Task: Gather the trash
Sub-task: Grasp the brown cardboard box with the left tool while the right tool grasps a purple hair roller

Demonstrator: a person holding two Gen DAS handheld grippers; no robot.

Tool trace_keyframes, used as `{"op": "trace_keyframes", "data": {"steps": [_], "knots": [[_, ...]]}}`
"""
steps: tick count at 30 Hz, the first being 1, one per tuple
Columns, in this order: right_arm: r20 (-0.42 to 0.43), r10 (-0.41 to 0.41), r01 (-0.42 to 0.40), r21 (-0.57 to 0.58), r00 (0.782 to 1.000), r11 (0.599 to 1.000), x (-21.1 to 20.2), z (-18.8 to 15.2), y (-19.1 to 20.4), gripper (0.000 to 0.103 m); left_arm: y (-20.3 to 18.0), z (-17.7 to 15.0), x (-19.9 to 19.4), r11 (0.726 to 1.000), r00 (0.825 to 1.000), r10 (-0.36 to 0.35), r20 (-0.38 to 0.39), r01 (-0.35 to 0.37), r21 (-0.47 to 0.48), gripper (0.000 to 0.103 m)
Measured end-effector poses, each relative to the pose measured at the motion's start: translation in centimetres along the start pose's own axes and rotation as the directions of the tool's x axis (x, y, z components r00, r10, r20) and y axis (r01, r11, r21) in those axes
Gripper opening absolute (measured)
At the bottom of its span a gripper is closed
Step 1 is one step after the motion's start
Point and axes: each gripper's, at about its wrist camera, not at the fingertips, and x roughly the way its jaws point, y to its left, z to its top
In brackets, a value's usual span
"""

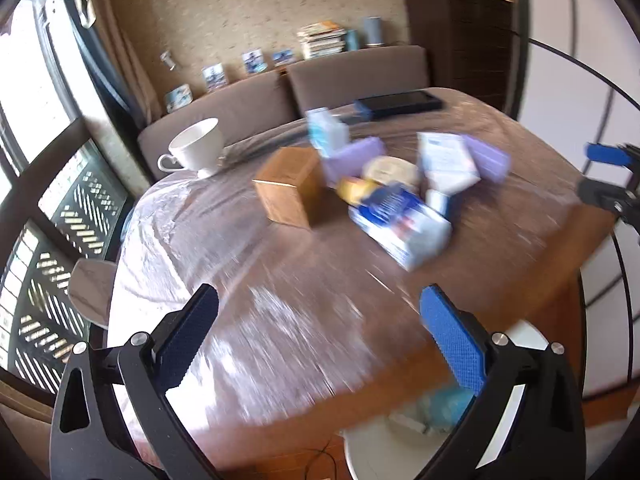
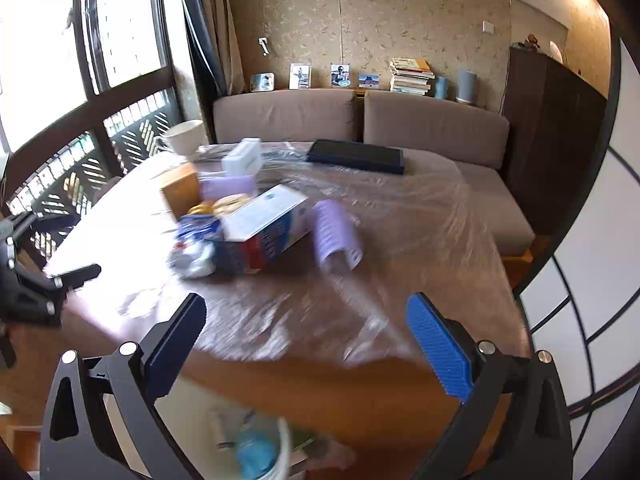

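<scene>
A pile of trash lies in the middle of the plastic-covered table (image 1: pixel 280 280): a blue and white carton (image 1: pixel 400 224), purple packs (image 1: pixel 488 160), a white packet (image 1: pixel 448 160) and a yellow round item (image 1: pixel 354 190). In the right wrist view the carton (image 2: pixel 264 228) and a purple pack (image 2: pixel 336 236) lie ahead. A white bin (image 1: pixel 384 452) with blue trash inside stands below the table's front edge, also in the right wrist view (image 2: pixel 264 452). My left gripper (image 1: pixel 320 332) is open and empty above the table's near edge. My right gripper (image 2: pixel 308 340) is open and empty.
A brown box (image 1: pixel 290 188) and a white cup (image 1: pixel 196 148) stand on the table's left part. A dark flat case (image 1: pixel 400 102) lies at the far side. A sofa (image 2: pixel 360 120) sits behind the table. The right gripper shows at the left view's right edge (image 1: pixel 608 176).
</scene>
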Motion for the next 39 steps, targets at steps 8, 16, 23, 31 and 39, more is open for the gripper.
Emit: {"op": "trace_keyframes", "data": {"steps": [8, 16, 23, 31, 39], "knots": [[-0.089, 0.000, -0.003, -0.033, 0.996, 0.999, 6.8, 2.2, -2.1, 0.099, 3.5, 3.1, 7.1, 0.993, 0.996, 0.002, -0.085, -0.012, -0.114, 0.102], [-0.131, 0.043, -0.048, -0.033, 0.990, 0.998, 10.9, 3.9, -2.8, 0.098, 3.7, 4.7, 10.8, 0.988, 0.994, -0.018, -0.106, 0.001, -0.157, 0.102], [-0.156, 0.063, -0.069, -0.034, 0.986, 0.997, 12.3, 4.3, -2.6, 0.089, 4.3, 6.0, 12.9, 0.983, 0.993, -0.038, -0.113, 0.017, -0.183, 0.101], [-0.168, 0.077, -0.081, -0.017, 0.983, 0.997, 12.6, 4.1, -2.5, 0.078, 3.7, 6.9, 13.8, 0.985, 0.991, -0.059, -0.121, 0.039, -0.167, 0.083], [-0.180, 0.078, -0.077, 0.014, 0.981, 0.997, 13.0, 3.8, -2.9, 0.056, 3.6, 6.8, 13.7, 0.983, 0.989, -0.091, -0.119, 0.070, -0.171, 0.050]]}}
